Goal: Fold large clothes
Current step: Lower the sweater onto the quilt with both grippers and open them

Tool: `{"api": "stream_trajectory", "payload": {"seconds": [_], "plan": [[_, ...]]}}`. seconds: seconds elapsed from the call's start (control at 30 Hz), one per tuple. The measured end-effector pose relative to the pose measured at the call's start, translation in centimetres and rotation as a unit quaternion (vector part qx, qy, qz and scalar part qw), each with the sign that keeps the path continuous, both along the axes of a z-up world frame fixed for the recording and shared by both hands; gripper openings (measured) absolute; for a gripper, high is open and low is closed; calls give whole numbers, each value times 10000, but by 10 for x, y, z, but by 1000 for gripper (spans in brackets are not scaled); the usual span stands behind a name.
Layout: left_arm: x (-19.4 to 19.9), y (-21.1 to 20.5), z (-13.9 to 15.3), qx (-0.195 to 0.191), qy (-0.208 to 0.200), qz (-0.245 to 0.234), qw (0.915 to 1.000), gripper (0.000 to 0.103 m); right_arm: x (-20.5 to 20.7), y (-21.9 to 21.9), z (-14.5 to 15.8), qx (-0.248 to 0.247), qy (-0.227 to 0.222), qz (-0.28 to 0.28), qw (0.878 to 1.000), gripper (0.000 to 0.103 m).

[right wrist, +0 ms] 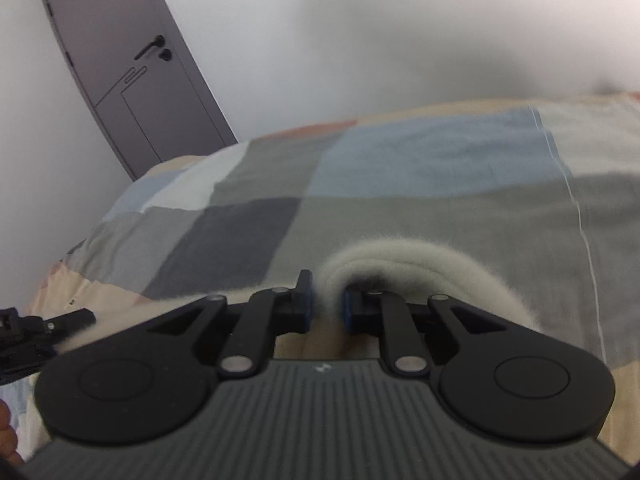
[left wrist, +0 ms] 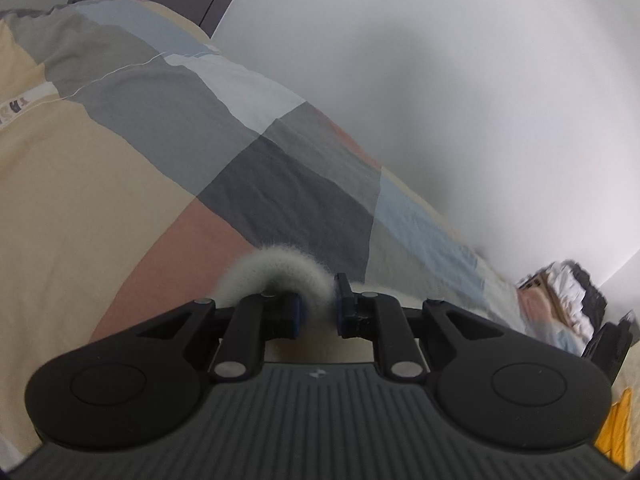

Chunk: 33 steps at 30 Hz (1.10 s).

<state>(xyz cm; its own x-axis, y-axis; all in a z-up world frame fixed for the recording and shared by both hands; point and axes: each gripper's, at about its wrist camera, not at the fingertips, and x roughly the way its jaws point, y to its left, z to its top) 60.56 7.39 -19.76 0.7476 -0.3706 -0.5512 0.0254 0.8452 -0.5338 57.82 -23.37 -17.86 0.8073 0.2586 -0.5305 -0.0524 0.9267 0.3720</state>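
Fuzzy grey-white garment (right wrist: 420, 258) lies on the patchwork bedspread (right wrist: 400, 208), its edge bunched up at both claws. My left gripper (left wrist: 318, 308) is pinched nearly closed on a fold of it; my right gripper (right wrist: 328, 306) likewise. Grey door (right wrist: 132, 68) behind, white wall (left wrist: 460, 100) alongside.

We can read no words or numbers anywhere. A white strip (left wrist: 24, 104) on the bedspread (left wrist: 120, 168) carries small dark marks, too blurred for us to make out.
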Motion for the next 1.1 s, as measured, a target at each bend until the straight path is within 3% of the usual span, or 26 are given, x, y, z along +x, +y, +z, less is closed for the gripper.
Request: {"api": "stream_trajectory", "payload": {"seconds": [0.07, 0.1, 0.13, 0.17, 0.2, 0.23, 0.47, 0.63, 0.8, 0.93, 1.1], "plan": [[-1, -3, 0, 61, 4, -44, 10000, 28, 0, -1, -1, 93, 27, -41, 9999, 19], [-3, -3, 3, 67, 17, -63, 10000, 37, 0, -1, 1, 129, 41, -24, 9999, 24], [-10, -4, 8, 47, -2, -96, 9999, 53, -1, -1, 2, 188, 60, 11, 9998, 40], [-16, -4, 14, 7, -37, -132, 9999, 61, -2, 0, 3, 239, 83, 45, 9997, 48], [-26, -5, 20, 4, -84, -127, 9999, 72, -6, 1, 5, 260, 77, 94, 9996, 65], [-36, -6, 28, 39, -154, -108, 9998, 74, -10, 3, 8, 167, 39, 158, 9997, 71], [-110, -16, 69, 285, -459, -123, 9985, 75, -80, 19, 47, -227, -455, 497, 9975, 71], [-189, -19, 107, 314, -687, -69, 9971, 75, -160, 24, 91, -460, -829, 550, 9940, 71], [-278, -26, 133, 412, -926, -120, 9948, 75, -248, 20, 124, -290, -1106, 462, 9924, 71], [-341, -33, 135, 587, -937, -106, 9938, 75, -308, 24, 133, -429, -1187, 528, 9906, 71], [-393, -34, 114, 633, -808, -57, 9947, 75, -363, 28, 125, -498, -1088, 603, 9910, 71]]}}
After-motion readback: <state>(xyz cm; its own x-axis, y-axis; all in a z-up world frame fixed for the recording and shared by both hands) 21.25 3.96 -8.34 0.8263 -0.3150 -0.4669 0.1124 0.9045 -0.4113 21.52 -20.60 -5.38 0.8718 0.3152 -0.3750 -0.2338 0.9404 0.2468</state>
